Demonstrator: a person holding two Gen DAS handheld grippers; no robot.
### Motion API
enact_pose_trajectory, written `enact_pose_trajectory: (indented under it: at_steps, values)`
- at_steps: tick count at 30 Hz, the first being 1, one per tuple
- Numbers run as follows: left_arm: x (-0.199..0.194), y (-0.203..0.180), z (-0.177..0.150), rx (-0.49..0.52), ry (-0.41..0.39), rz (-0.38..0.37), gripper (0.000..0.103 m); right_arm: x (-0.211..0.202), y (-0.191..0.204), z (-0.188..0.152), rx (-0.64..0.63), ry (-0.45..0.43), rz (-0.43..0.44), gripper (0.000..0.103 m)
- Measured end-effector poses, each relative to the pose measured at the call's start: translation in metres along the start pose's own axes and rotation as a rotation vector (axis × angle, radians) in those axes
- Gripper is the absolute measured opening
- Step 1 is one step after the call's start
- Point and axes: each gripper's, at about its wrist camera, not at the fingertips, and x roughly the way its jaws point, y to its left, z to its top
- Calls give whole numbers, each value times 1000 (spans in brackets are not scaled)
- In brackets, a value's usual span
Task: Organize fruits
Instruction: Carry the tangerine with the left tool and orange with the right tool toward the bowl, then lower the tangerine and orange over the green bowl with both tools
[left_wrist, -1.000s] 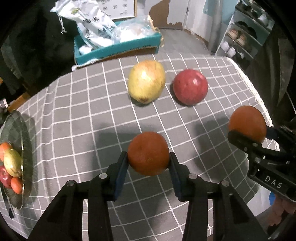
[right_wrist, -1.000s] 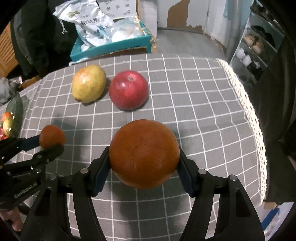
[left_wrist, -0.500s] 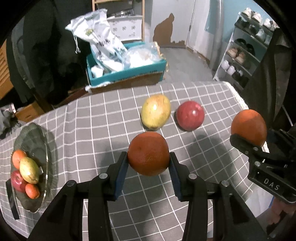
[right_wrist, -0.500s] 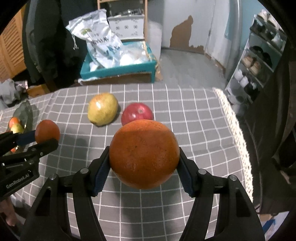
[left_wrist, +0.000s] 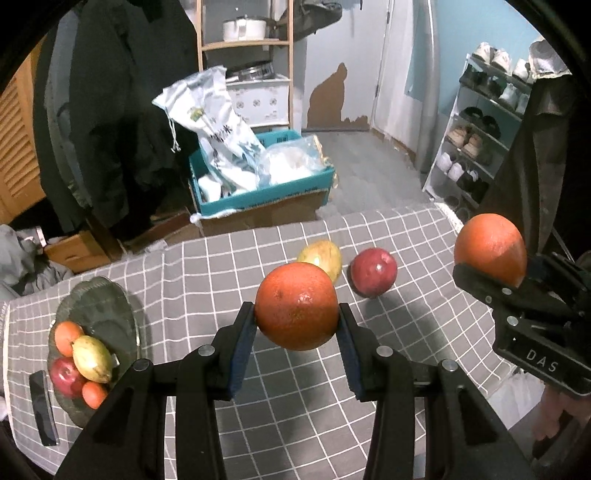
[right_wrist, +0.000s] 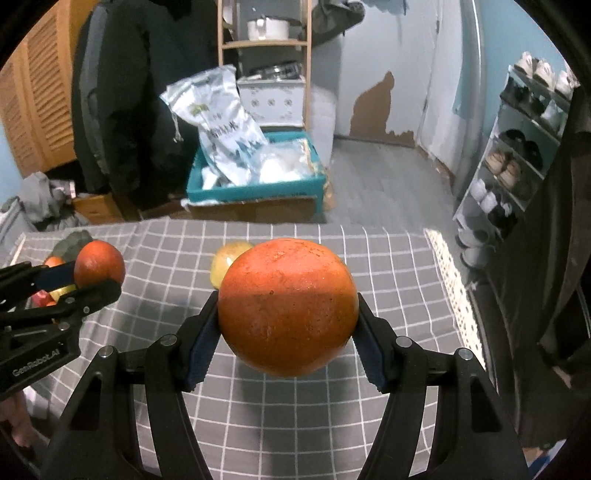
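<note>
My left gripper is shut on an orange and holds it high above the grey checked tablecloth. My right gripper is shut on a second orange, also held in the air; that orange shows at the right of the left wrist view. A yellow pear and a red apple lie on the cloth behind the oranges. A glass plate at the left holds two small oranges, a pear and an apple.
A dark flat object lies by the plate at the table's left edge. Beyond the table's far edge stands a teal box with bags. A shoe rack is at the right. The cloth's lace edge marks the right side.
Both grippers have risen well above the table with their oranges. The table fruit now looks smaller and farther, and the plate has come fully into the left wrist view.
</note>
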Motion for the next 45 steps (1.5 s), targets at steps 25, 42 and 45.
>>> enact_pose_trajectory:
  at_steps: [25,42,45]
  values:
    - [-51,54,5,-80,-113,62,44,-27,51,28,-79,-91,61,67]
    - [-58,112,-8,-185,-116,122,44,-9,113,48,-142,-77,147,67]
    - [-58,124,-12,-207,-111,133,44,-4,124,51,-151,-68,165,67]
